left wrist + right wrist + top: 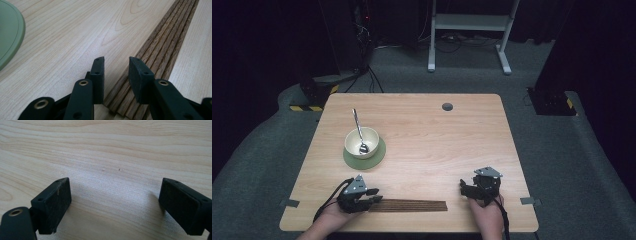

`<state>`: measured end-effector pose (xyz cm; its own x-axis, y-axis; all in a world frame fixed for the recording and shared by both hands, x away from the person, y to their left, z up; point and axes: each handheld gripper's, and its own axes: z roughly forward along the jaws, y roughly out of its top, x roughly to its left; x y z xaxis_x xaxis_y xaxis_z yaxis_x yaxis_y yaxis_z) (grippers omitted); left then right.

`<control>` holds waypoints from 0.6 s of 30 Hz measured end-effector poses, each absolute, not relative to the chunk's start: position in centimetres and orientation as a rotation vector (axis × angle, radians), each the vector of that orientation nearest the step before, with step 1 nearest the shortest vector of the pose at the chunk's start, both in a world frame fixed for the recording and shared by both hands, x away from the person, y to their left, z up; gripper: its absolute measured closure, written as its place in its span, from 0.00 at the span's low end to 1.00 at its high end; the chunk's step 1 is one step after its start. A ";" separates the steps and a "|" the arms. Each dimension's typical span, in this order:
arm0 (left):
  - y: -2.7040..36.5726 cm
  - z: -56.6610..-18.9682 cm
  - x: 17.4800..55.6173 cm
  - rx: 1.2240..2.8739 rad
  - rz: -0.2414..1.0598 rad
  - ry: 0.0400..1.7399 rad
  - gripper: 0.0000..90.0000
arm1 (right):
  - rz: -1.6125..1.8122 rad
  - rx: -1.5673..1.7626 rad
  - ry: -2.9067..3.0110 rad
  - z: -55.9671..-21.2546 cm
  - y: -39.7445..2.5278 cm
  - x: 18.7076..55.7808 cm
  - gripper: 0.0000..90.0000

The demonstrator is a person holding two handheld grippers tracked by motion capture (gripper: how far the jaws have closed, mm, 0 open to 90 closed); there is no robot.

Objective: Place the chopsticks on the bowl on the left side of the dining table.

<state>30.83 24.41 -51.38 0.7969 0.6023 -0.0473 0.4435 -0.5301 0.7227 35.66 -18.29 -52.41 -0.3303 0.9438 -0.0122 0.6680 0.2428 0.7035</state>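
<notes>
A bundle of dark wooden slats [409, 205] lies flat along the table's front edge; in the left gripper view the slats [162, 42] run away to the upper right. My left gripper [377, 200] sits at the bundle's left end, held in a hand. Its jaws stand a little apart just above the end of the slats, the left gripper [116, 62] clamping nothing. My right gripper [463, 187] rests to the right of the bundle, apart from it. The right gripper [115, 195] is wide open over bare wood.
A cream bowl [352, 142] with a metal spoon [357, 125] in it stands on a green coaster [379, 156] at the left middle; the coaster's edge [10, 35] shows beside my left jaws. A grey cable hole [447, 106] lies near the far edge.
</notes>
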 end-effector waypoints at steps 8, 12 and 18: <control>24.5 -51.6 31.1 2.224 0.286 0.785 0.76 | 0.847 1.471 2.084 -52.4 -18.3 35.7 0.12; 24.8 -51.8 31.2 2.225 0.303 0.796 0.77 | 0.847 1.471 2.084 -52.4 -18.3 35.7 0.12; 24.5 -51.9 31.3 2.223 0.326 0.778 0.77 | 0.847 1.471 2.085 -52.4 -18.3 35.7 0.12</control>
